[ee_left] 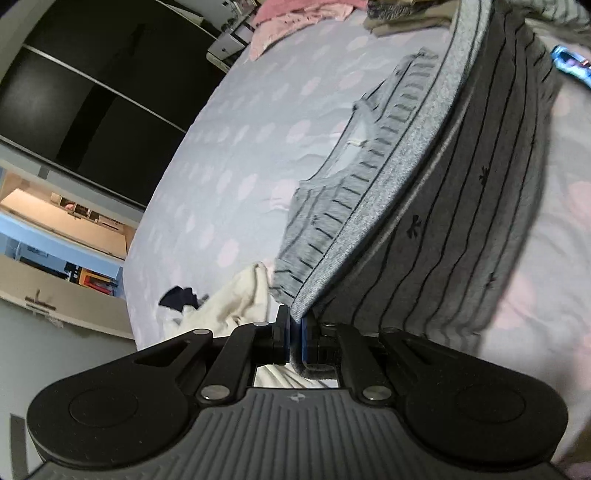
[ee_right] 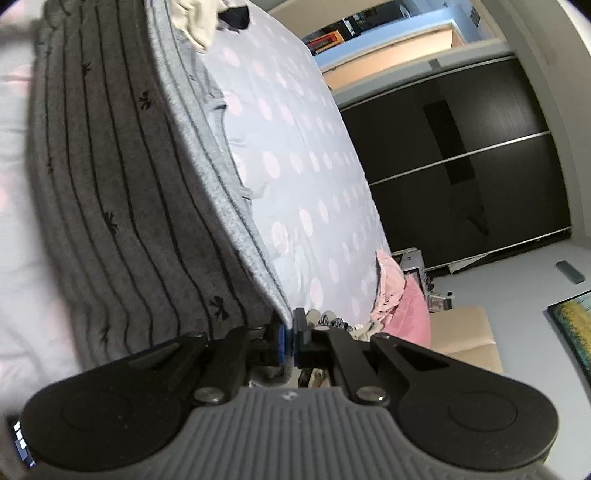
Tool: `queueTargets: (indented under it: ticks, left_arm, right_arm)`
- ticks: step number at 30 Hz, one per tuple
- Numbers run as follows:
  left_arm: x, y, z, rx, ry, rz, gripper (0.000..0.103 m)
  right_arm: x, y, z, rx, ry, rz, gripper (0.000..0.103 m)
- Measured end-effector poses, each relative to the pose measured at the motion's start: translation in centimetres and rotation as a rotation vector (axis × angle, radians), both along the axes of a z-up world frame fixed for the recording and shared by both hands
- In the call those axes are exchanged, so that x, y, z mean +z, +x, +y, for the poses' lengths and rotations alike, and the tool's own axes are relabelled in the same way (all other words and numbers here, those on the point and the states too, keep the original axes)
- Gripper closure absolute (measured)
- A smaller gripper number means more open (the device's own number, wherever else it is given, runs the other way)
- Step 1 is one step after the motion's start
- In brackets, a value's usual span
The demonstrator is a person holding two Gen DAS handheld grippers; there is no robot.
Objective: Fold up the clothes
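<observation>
A grey shirt with thin dark stripes and small bow prints [ee_left: 454, 206] is stretched taut between my two grippers above the bed. My left gripper [ee_left: 295, 325] is shut on one corner of its hem. My right gripper [ee_right: 289, 332] is shut on the other corner of the same grey striped shirt [ee_right: 122, 192]. The shirt's far part with the neckline [ee_left: 354, 147] still lies on the bed. The lifted hem edge runs as a light grey band between both grippers.
The bed sheet [ee_left: 229, 155] is pale lilac with pink dots. A cream garment [ee_left: 236, 295] lies near the left gripper. Pink clothes [ee_right: 402, 306] and other piled garments [ee_left: 402, 14] lie at the bed's end. A dark wardrobe [ee_right: 461, 155] stands beside the bed.
</observation>
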State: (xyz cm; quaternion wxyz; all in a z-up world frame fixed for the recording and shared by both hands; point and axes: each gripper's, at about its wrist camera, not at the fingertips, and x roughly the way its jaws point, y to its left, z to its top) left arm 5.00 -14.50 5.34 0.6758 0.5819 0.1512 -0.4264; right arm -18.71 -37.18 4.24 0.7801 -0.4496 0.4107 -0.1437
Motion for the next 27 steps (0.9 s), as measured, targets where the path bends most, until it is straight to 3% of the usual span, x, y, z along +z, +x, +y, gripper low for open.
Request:
queueTargets:
  ticks: [7,14,23,27]
  left_arm:
    - [-2.3,7.0,-7.0,0.034,0.034,0.009,0.099]
    - [-6.8,12.8,-13.2,0.101,0.068,0.058,0.099]
    - [-12.0,18.1,-14.8,0.23,0.047,0.192,0.094]
    - [-12.4,19.8,-15.5,0.325,-0.013,0.243,0.08]
  right_arm:
    - [-1.6,7.5,-6.4,-0.074,0.061,0.035,0.099]
    - [-5.1,14.1,-12.4,-0.17,0.13,0.048,0.099]
    - [-11.5,19.2,-15.7,-0.209,0.217,0.063,0.099]
    - [-13.2,21.2,-17.2,-0.26,0.246,0.045,0.082]
